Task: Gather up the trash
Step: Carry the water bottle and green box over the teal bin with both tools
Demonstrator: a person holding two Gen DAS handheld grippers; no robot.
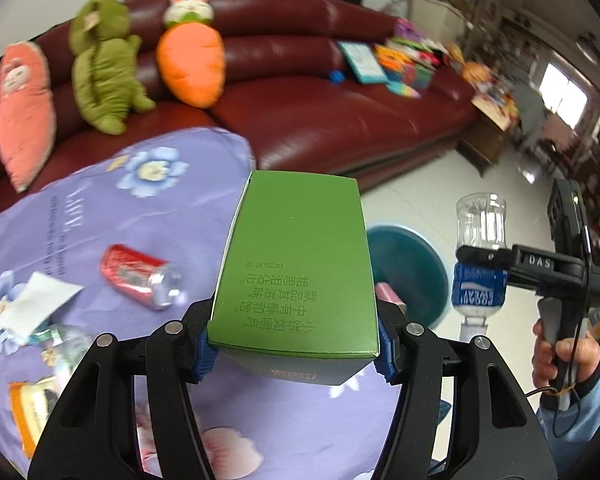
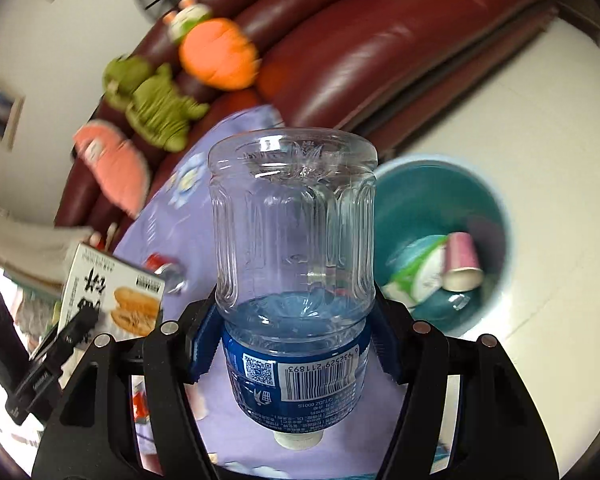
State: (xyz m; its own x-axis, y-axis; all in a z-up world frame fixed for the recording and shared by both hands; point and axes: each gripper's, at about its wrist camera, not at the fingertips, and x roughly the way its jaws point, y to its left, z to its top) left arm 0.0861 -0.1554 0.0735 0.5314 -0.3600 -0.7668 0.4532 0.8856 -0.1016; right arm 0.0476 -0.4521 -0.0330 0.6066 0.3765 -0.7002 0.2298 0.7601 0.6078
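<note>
Setting: living room with a dark red leather sofa (image 1: 340,120), plush toys along its back, and a tabletop under a lilac flowered cloth (image 1: 100,208) in front of it.
Left gripper (image 1: 296,344): my blue-padded fingers (image 1: 206,354) pinch a green cardboard box (image 1: 296,264) by its two side walls at the near end, the box lifted above the cloth and reaching toward the bin.
Right gripper (image 2: 296,344): my fingers (image 2: 202,344) clamp a clear plastic bottle with a blue label (image 2: 294,264) at the label band, cap end toward me and base pointing away.
Bin: a round teal waste bin (image 2: 496,216) stands on the pale floor beside the tabletop, already holding a pink paper cup (image 2: 462,262) and crumpled wrappers.
Box handling: light, likely hollow; the walls may buckle if I squeeze hard, so a grip on the edges near a corner looks safest.
Bottle handling: seemingly almost empty, light, smooth, springy; the label band gives the pads more friction than the bare ribs.
Left on the cloth: a crushed red drinks can (image 1: 140,276), a white crumpled tissue (image 1: 36,304) and an orange snack packet (image 1: 30,412).
</note>
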